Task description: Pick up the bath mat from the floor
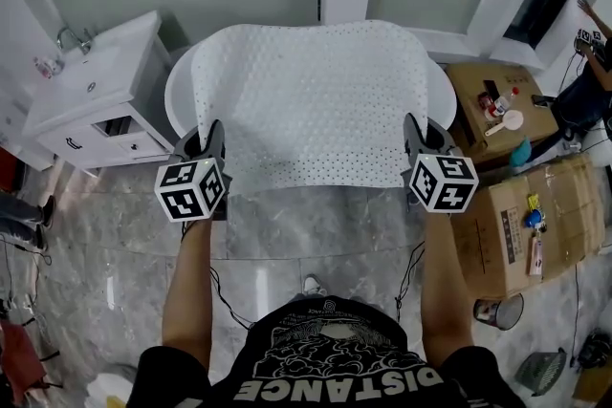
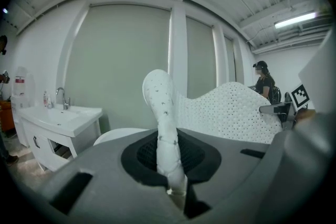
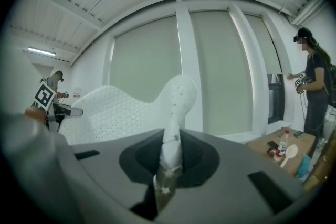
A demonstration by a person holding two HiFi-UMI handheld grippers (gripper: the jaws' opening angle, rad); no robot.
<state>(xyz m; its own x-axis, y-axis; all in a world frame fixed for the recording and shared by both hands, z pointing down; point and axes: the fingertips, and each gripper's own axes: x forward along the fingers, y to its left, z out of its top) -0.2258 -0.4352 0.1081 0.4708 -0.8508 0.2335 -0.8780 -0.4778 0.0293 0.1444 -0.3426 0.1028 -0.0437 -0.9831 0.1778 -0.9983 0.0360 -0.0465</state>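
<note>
The bath mat is held spread flat, clear of the floor, in front of the white bathtub. On the side away from the bathtub, one corner is clamped in the left gripper and the other is pinched in the right gripper.

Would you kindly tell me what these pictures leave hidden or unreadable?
- Head view: the bath mat covers most of the white tub; whether its far end rests there is unclear.
- Head view: the left gripper and right gripper hide their pads behind their own bodies; their own views show both shut on the mat.
- Head view: the label on the bottle is too small to read.
</note>
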